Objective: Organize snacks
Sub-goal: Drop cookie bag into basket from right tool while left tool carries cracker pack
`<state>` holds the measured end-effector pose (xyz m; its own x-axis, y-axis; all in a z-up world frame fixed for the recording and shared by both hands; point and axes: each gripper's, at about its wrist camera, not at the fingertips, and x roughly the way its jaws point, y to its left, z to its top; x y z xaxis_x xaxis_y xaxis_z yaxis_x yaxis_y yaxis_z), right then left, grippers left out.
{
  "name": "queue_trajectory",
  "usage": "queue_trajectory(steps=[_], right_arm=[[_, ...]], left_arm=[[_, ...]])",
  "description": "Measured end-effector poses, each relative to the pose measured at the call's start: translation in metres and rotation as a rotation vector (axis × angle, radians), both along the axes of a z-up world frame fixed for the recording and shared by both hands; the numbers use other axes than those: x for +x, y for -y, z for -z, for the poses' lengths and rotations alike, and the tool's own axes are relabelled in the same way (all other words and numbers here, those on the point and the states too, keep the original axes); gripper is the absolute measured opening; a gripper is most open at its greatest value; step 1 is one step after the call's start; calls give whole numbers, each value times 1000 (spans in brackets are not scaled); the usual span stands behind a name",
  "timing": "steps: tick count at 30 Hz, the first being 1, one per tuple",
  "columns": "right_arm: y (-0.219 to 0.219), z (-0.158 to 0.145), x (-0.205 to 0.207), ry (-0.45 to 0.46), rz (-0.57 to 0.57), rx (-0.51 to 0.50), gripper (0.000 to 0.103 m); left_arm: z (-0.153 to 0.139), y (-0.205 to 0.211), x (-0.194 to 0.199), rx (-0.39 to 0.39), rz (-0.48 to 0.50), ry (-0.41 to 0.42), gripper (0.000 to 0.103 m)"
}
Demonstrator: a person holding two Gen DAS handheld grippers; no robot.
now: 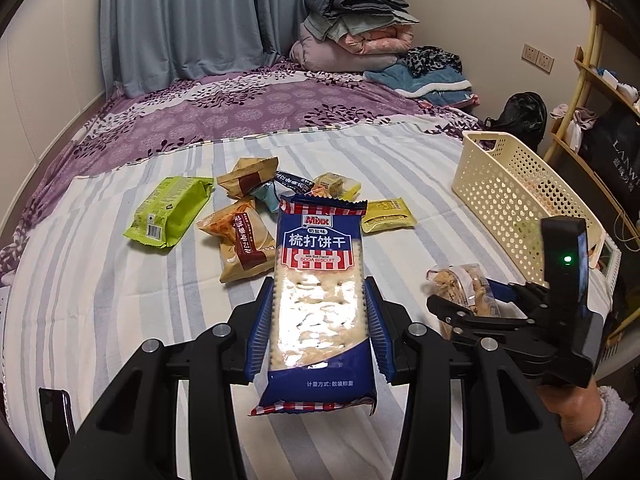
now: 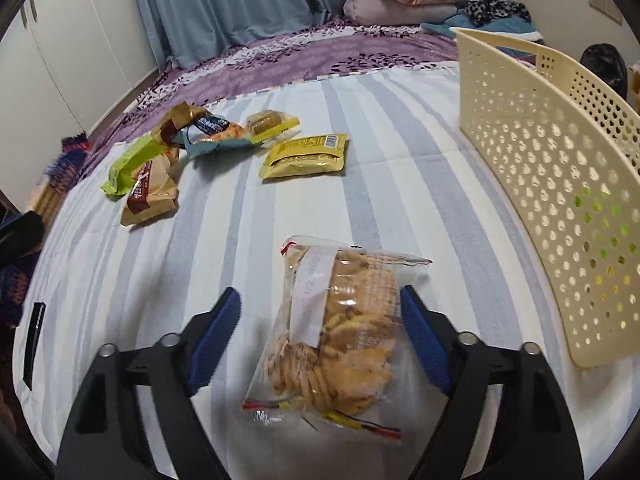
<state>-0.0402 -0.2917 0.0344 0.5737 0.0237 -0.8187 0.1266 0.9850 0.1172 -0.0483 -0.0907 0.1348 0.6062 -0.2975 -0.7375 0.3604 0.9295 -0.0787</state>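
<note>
My left gripper (image 1: 319, 284) is shut on a blue soda biscuit pack (image 1: 318, 248), held lengthwise above the striped sheet. My right gripper (image 2: 320, 294) stands open around a clear bag of crackers (image 2: 340, 320) that lies on the sheet; the left pad is well off the bag and the right pad is close beside it. The same bag (image 1: 460, 284) shows at the right of the left wrist view. A cream perforated basket (image 2: 560, 168) stands to the right, with something green showing through its holes. A green pack (image 1: 168, 212), a yellow pack (image 2: 306, 156) and several other snacks lie in a loose pile farther back.
The bed runs back to a purple floral cover (image 1: 240, 108) and a stack of folded blankets (image 1: 356, 28) by the curtains. A wooden shelf (image 1: 592, 80) and a black bag (image 1: 524, 114) stand past the basket. A dark flat phone (image 2: 34, 336) lies at the sheet's left edge.
</note>
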Motion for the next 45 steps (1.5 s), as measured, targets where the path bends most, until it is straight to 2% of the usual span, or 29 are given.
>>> queue_trajectory(steps=[2,5,10,15,24,32,39,42,43,44,45], right_arm=[[-2,1,0,-2,-9,-10,58],[-2,-3,-4,7,-12,-22,55],[5,-26,-17,64,-5,7,55],[22,-67,-30,172,28,29,55],[82,-122,-50,320,163,22,55],[142,-132,-59,350,290,-18,55],[190,-119,-60,326,380,-29,55],[208,-111,-57,309,405,-10,57],[213,-110,-57,309,415,-3,63],[217,-109,-58,311,429,-3,75],[221,-108,-60,316,444,-8,78]], left_arm=[[0,-1,1,-1,-1,0,44],[-1,-4,1,-5,-5,2,45],[-3,-1,1,-7,1,7,45],[-10,7,-3,-6,21,20,45],[-23,33,-10,2,79,46,45],[-27,58,-15,14,127,50,45],[-28,78,-16,22,161,45,45],[-29,89,-15,29,177,47,45],[-30,92,-15,31,182,47,45],[-30,95,-15,33,189,48,45],[-30,99,-14,35,194,48,45]])
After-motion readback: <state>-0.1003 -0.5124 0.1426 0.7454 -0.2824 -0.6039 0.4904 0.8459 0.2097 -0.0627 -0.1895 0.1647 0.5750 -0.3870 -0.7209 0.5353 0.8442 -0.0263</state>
